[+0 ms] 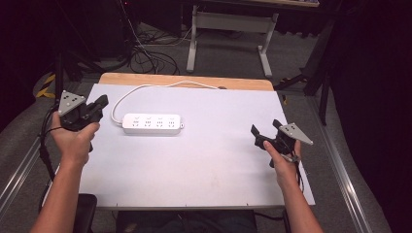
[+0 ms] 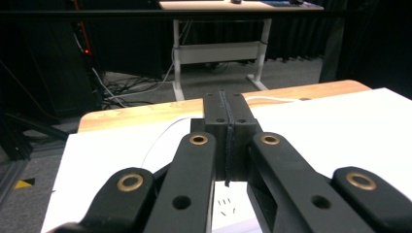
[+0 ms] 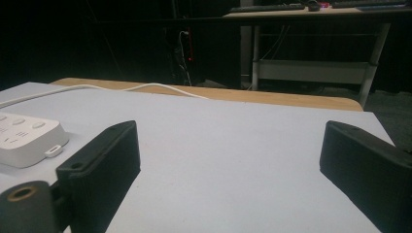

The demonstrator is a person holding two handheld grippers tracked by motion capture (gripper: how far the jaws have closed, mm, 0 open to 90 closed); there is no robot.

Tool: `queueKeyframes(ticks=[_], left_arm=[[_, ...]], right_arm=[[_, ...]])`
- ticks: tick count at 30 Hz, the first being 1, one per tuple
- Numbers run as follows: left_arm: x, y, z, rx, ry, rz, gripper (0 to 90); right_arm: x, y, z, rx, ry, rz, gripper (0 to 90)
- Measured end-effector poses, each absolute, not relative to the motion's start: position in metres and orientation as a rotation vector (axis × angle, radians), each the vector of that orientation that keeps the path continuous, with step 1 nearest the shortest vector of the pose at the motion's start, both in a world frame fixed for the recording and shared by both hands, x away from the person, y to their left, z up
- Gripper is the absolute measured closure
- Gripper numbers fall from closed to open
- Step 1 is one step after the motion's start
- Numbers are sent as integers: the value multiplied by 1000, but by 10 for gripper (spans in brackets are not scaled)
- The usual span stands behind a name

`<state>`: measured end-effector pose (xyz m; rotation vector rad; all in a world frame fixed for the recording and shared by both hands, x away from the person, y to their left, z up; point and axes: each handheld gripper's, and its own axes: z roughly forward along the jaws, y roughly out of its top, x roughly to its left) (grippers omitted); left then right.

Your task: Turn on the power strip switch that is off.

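Near edge of the table: two bare forearms come in from below, each hand gripping a black two-jaw tong.

Left gripper (image 1: 99, 108), at the left margin of the white sheet covering the table (image 1: 194, 165): jaws pressed flat together, nothing between them; in the left gripper view (image 2: 227, 127) the pads meet along one seam. It sits just left of the power strip, apart from it, not touching.

Right gripper (image 1: 265, 133), near the sheet's right edge: jaws spread wide, nothing between them; in the right gripper view (image 3: 228, 160) bare sheet lies between the two pads. Well apart from the strip.

Middle ground: white rectangular plastic power strip (image 1: 152, 124), flat, long side across the table, sockets up, nothing plugged in. Its white cord (image 1: 127, 94) loops off the left end and runs back to the bare wooden table edge (image 1: 184, 80).

Judgement: the work looks barely begun. The left tong must part its jaws before it can take the strip; approach level and grip across the narrow width, clear of the cord.

No containers on the table.
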<state>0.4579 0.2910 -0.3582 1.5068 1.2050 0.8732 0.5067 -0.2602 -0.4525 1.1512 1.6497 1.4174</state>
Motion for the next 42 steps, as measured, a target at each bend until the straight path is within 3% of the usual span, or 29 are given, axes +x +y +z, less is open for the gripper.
queueKeyframes(ticks=[22, 42], left_arm=[[492, 264, -365, 1763, 1160, 777, 900], [536, 232, -384, 1893, 1128, 678, 899]], right_arm=[[509, -258, -454, 1165, 1682, 1419, 94], [510, -256, -452, 1145, 1694, 1427, 97]])
